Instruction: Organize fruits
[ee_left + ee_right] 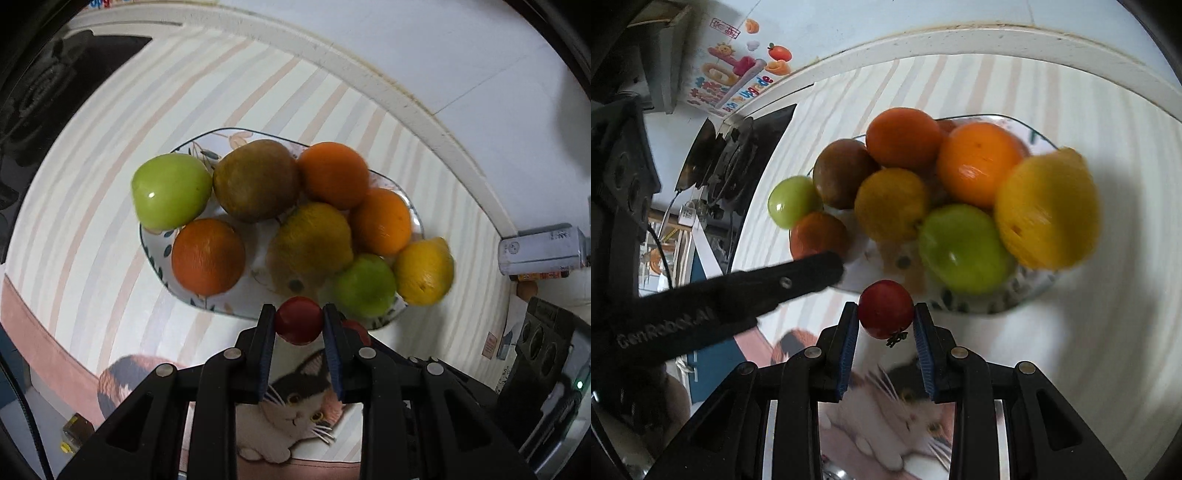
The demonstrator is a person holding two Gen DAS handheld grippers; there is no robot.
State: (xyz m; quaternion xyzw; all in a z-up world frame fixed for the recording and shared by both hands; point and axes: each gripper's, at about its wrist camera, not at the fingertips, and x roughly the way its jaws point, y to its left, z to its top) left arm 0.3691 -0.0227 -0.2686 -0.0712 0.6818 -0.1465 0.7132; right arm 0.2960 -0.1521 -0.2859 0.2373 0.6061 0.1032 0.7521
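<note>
Left gripper: fingers narrowly spread, pinching a red tomato at the plate rim. Right gripper: fingers likewise pinching a second tomato, stem down, near the plate. Plate on striped worktop, piled with oranges, apples, lemon. Right view alone shows "GenRobot.AI" on the left gripper's arm; left view alone, a can, label unreadable.

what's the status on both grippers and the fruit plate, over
Left gripper shut on a small red tomato. Right gripper shut on another red tomato. Plate ahead crowded with fruit. Open patch near the front rim, over.
</note>
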